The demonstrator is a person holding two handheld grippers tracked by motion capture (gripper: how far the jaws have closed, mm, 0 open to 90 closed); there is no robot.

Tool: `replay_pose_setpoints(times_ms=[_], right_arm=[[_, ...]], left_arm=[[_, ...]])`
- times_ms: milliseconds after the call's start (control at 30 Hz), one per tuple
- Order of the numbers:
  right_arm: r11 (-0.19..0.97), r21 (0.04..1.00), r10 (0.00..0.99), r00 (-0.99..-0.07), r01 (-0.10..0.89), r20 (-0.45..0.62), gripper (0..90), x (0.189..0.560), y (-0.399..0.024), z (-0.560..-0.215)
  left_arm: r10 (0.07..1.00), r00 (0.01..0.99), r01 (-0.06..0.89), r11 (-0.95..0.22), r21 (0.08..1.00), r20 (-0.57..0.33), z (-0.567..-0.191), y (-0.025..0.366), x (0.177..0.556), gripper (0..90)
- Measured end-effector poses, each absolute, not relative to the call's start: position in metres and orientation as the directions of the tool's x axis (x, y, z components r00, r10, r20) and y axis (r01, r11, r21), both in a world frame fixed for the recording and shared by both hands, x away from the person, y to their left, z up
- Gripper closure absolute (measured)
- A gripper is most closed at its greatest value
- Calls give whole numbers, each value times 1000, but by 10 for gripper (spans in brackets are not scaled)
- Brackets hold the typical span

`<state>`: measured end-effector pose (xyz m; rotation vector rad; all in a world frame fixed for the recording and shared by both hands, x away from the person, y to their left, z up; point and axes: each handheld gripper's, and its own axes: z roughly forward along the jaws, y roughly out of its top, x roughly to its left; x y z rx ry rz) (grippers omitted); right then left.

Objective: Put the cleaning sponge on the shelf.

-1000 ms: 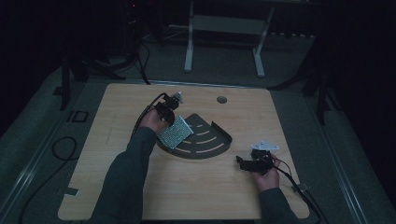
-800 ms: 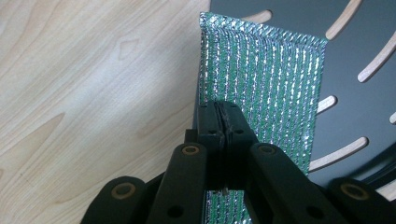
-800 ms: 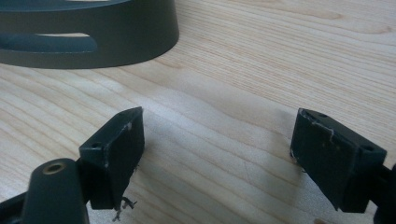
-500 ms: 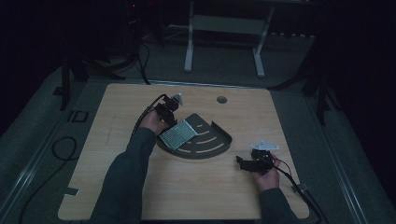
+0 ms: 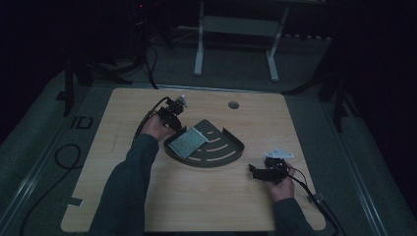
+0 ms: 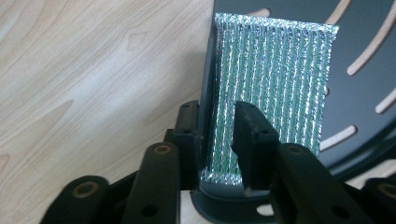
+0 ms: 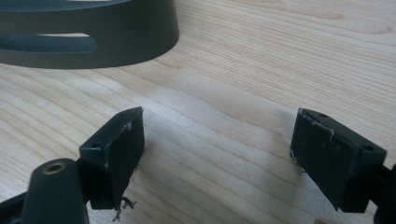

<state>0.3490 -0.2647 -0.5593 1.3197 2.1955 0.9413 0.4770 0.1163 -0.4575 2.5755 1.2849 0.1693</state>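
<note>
Scourer [image 6: 271,88]: green-silver mesh pad on dark slotted tray [image 5: 231,147], at its left edge
Left gripper [image 6: 217,135]: jaws just opening, pad between, not pressed
Right gripper [image 7: 217,158]: wide open, empty, right of tray
Handling: light, soft, snags; pinch an edge

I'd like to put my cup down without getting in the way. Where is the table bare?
The table's far right corner, beyond the small hole, is bare, as is the near middle between the two forearms. It is crowded around the dark tray with the shiny sponge, where the left gripper works, and by the right gripper.
</note>
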Motion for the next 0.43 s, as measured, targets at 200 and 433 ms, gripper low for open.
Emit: replay_pose_setpoints(times_ms=[200, 433], right_arm=[[324, 726, 884, -468, 607, -3, 171, 349, -265, -559], [324, 725, 884, -468, 607, -3, 171, 349, -265, -559]], left_arm=[[813, 583, 775, -548, 314, -19, -451, 136, 468, 641], [837, 546, 792, -503, 347, -33, -448, 160, 454, 599]])
